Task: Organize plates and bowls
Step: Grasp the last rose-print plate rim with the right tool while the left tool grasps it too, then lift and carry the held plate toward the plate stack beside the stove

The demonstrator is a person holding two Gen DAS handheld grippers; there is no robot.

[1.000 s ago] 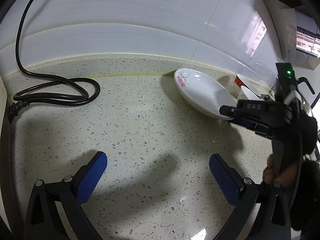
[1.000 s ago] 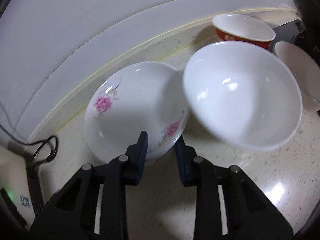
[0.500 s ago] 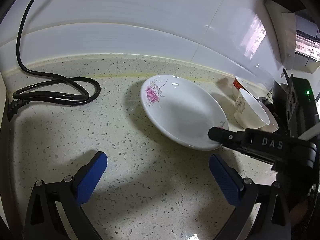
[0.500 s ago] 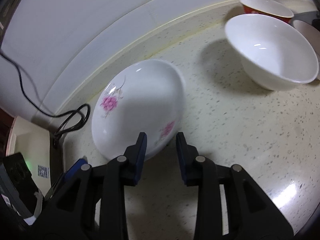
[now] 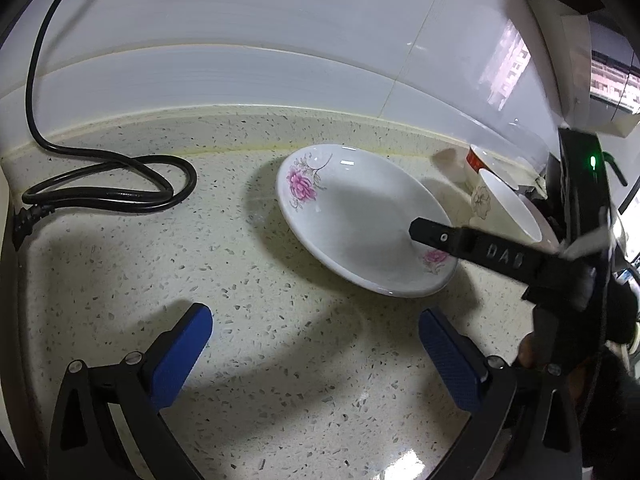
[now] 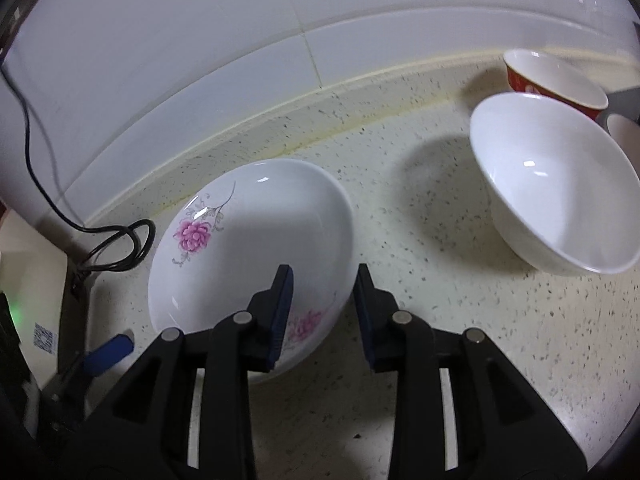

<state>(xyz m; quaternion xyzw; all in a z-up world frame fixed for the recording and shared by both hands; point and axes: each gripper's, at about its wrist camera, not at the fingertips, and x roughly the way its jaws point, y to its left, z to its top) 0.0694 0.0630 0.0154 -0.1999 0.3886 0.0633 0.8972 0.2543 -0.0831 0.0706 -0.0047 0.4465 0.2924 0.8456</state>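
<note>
A white plate with pink flowers (image 5: 352,216) lies on the speckled counter; it also shows in the right wrist view (image 6: 248,240). My right gripper (image 6: 322,300) straddles the plate's near rim with its jaws parted wider than the rim, one finger (image 5: 472,246) over the plate. My left gripper (image 5: 316,344) is open and empty over bare counter, in front of the plate. A white bowl (image 6: 556,184) stands to the right, with a red bowl (image 6: 556,80) behind it.
A coiled black power cable (image 5: 108,188) lies at the back left by the white tiled wall (image 5: 280,60). A cream box (image 6: 28,272) stands at the far left. More dishes (image 5: 504,204) crowd the right end of the counter.
The right gripper carried the flowered plate leftward, set it on the counter, and its jaws have widened off the rim. The left gripper has not moved.
</note>
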